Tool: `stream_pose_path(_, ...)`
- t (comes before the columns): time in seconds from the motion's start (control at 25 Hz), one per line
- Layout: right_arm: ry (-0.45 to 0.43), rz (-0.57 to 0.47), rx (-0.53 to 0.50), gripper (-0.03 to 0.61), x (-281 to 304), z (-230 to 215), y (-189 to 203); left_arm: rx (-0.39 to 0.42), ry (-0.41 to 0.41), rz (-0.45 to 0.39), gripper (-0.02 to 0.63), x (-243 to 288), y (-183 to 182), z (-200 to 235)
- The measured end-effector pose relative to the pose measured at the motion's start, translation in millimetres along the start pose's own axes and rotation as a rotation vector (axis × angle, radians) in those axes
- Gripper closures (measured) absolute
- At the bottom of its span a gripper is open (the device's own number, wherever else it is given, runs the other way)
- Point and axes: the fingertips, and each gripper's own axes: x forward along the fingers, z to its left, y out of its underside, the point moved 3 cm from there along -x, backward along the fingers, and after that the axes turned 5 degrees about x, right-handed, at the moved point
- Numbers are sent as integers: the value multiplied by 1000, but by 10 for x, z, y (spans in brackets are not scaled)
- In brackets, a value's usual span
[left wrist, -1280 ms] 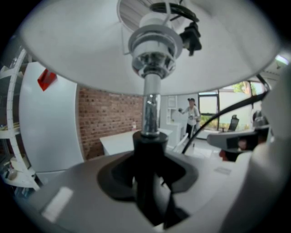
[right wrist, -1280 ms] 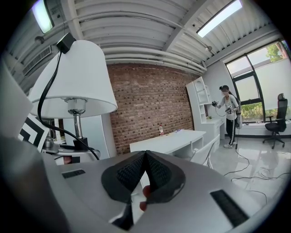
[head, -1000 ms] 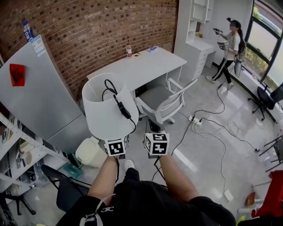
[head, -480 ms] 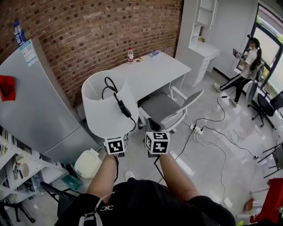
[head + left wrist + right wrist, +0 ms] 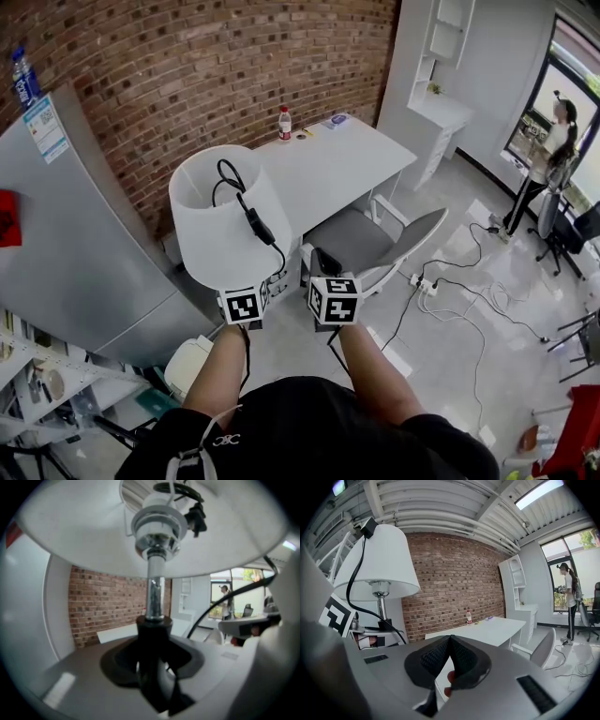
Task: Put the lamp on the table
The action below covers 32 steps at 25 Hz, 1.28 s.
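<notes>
No print is legible: the bottle (image 5: 284,123) on the white counter (image 5: 342,164) at 12 o'clock has a red label too small to read. The lamp (image 5: 223,225) is held in the air at 11 o'clock, short of the counter. It has a smooth white tapered shade and a chrome stem, with a black cord (image 5: 255,225) draped over its rim. The left gripper (image 5: 152,637) has its fingers clamped on the stem. The right gripper (image 5: 449,645) has its ribbed black fingers together and empty.

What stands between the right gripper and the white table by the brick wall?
A grey chair stands between the right gripper and the table, as seen in the head view.
</notes>
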Motion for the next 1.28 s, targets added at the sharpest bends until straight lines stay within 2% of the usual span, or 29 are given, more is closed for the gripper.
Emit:
stream_pose_path(0.4,8,44,20,590,446,124,154,-2,14,29,476,319,131,331)
stream_pose_path(0.68,-15,59,41,589,813,146,201,3,-12,51,476,570,194,535)
stream_pose_path(1.28,-92,76,-7,589,2197,-160,-181,-22,-78,58,476,1892,-1,900)
